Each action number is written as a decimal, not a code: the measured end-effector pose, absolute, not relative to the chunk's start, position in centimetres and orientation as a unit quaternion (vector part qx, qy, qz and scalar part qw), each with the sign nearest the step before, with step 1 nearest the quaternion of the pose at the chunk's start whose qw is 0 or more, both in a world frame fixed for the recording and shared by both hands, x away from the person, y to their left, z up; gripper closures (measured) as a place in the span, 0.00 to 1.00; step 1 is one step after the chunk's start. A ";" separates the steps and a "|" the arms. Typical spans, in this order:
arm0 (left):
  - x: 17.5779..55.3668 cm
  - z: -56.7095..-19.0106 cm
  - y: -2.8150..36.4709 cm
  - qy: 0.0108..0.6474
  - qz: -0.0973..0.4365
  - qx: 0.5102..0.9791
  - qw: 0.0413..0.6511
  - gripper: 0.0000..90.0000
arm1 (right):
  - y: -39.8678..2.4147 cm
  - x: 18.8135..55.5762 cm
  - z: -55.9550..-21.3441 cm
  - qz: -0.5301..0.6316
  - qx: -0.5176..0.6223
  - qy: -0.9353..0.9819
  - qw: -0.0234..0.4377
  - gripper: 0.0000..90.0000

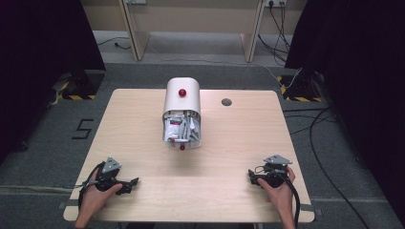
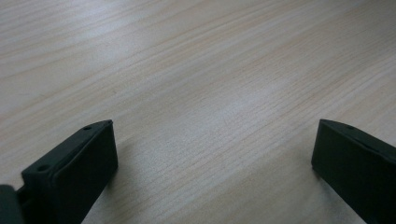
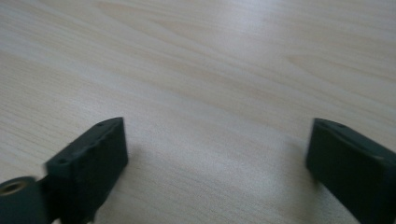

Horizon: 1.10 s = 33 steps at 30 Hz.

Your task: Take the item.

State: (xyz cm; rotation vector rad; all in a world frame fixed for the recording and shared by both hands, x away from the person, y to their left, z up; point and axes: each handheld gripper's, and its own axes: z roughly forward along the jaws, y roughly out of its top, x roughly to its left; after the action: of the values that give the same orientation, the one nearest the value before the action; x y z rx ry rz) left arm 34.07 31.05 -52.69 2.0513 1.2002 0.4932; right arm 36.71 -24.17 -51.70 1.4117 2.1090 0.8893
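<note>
Two hand-held grippers: left (image 1: 128, 184), right (image 1: 253, 177); one white container (image 1: 182, 112).

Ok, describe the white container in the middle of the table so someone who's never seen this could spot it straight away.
Start at the light wooden table. Near its middle, ahead of both hands, lies the white round-topped container, its open end full of small packets and facing the person. A red knob on top sets it apart from the small dark hole beside it.
</note>
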 end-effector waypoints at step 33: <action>34.1 -52.7 31.1 0.463 0.190 0.792 0.350 0.00 | -21.0 34.7 -46.9 0.400 0.458 0.753 0.251 0.30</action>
State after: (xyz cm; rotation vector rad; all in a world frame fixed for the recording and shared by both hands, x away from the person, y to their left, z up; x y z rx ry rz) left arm 34.08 31.06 -52.69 2.0513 1.1994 0.4928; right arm 34.70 -20.98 -46.94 1.2452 2.0499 1.0899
